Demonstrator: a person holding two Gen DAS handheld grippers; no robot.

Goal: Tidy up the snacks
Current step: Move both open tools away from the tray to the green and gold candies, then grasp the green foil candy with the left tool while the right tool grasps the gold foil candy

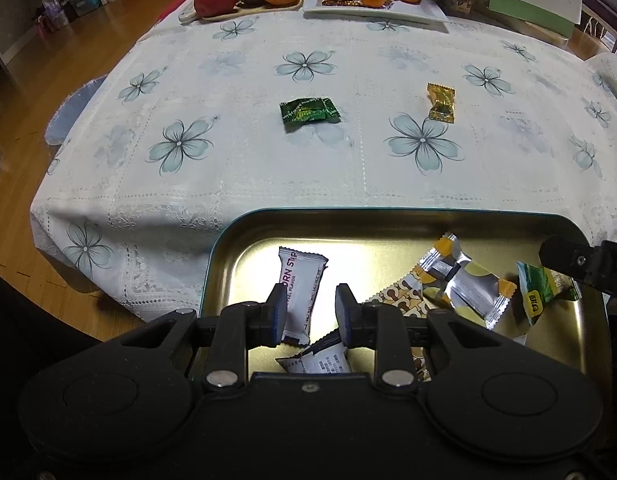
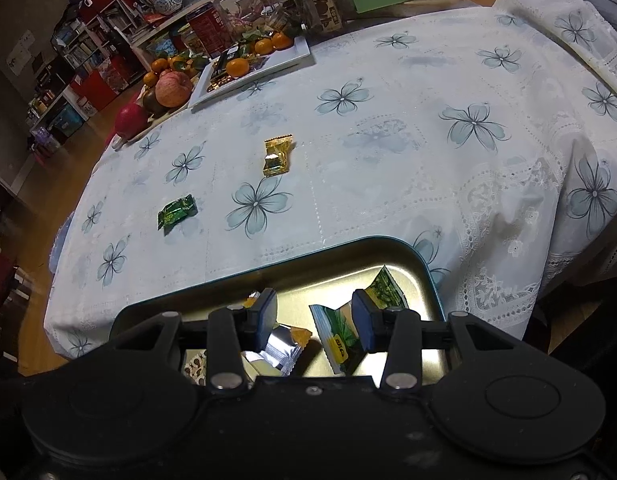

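- Hovering over the tin tray (image 1: 228, 236), the left tool (image 1: 311, 312) is apart, empty, above a white snack bar (image 1: 302, 284).
- Beyond the tray, on the surface (image 1: 236, 152): green candy (image 1: 309, 110), then gold candy (image 1: 440, 103), nothing blocking either.
- Right tool (image 2: 314, 316) is apart over the tray's green packet (image 2: 336, 340).

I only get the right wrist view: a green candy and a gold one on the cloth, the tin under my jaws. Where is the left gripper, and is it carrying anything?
Observer: The left gripper hangs over the left part of the tin, jaws apart, nothing pinched.
Operator: What lies under it? That corner is hidden from me.
Observer: A white corn-stick packet lies flat on the tin floor, with a second white packet nearer the camera.
Operator: Which loose candy suits the left side?
Observer: Probably the green candy: it lies straight ahead of that gripper, with the gold candy off to its right.
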